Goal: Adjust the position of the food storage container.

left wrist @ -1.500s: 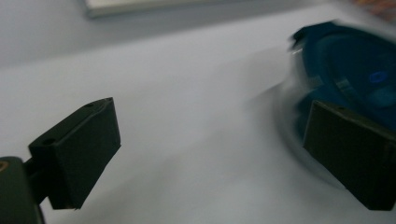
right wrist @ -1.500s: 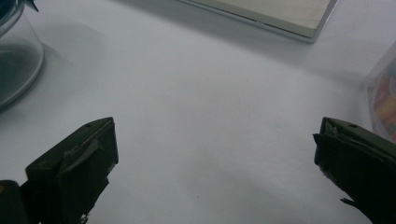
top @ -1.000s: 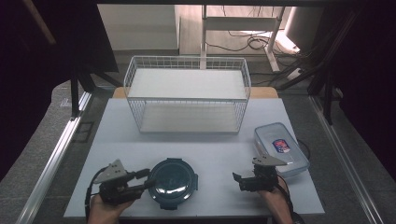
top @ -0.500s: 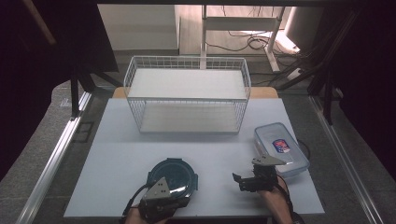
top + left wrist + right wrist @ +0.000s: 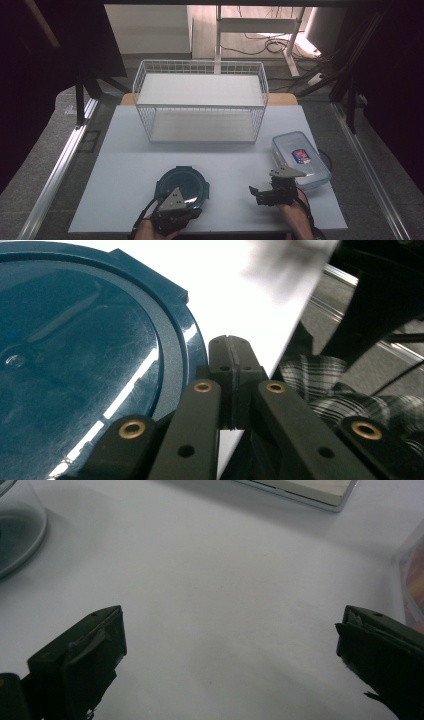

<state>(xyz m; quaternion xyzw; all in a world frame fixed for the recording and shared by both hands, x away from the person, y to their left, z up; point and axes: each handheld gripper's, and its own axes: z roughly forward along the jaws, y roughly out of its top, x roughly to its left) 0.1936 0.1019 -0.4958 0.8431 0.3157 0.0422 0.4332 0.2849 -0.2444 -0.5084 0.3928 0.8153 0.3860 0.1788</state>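
On the table [image 5: 125, 165] we saw a wire basket [image 5: 200, 102] at the far middle. A round lid [image 5: 181, 182] lay near us, left of centre, and a lidded box [image 5: 301, 157] sat well apart to its right.

Pretty dim all round, black curtains [image 5: 55, 45] hanging at far left and right. Grey carpet-ish floor [image 5: 35, 165] both sides of the white table [image 5: 125, 165]. Brighter up top centre: pale wall [image 5: 150, 27], wooden floor [image 5: 245, 40], white desk frame [image 5: 260, 25] with cables [image 5: 272, 47] trailing under it.
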